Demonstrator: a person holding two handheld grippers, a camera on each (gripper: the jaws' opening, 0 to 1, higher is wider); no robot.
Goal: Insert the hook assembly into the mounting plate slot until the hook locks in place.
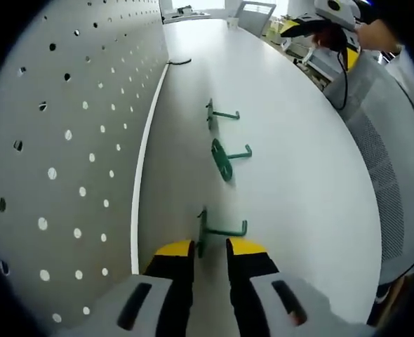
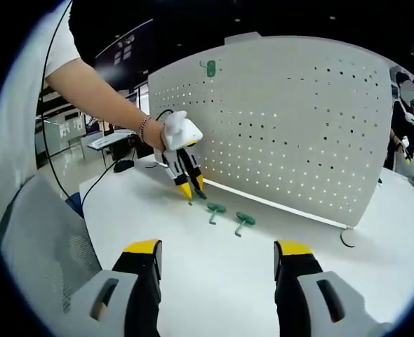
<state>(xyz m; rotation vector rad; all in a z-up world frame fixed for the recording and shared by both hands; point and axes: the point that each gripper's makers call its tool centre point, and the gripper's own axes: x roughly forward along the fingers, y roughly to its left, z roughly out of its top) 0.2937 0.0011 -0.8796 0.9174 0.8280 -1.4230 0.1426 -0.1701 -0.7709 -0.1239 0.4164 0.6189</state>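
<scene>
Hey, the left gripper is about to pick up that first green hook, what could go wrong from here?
1. The left gripper straddles only the thin base plate of the nearest hook; closing off-centre could flip or skid it on the smooth table.
2. A slide could knock the middle hook, lying close ahead.
3. The hook could twist in the grip and then miss the holes in the pegboard.

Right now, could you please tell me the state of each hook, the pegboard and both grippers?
Near hook: on the table, between the left gripper's jaws, not clamped.
Middle hook: loose on table.
Far hook: loose on table.
Mounted hook: on the pegboard, upper left.
Pegboard: upright.
Left gripper: open.
Right gripper: open, empty.
</scene>
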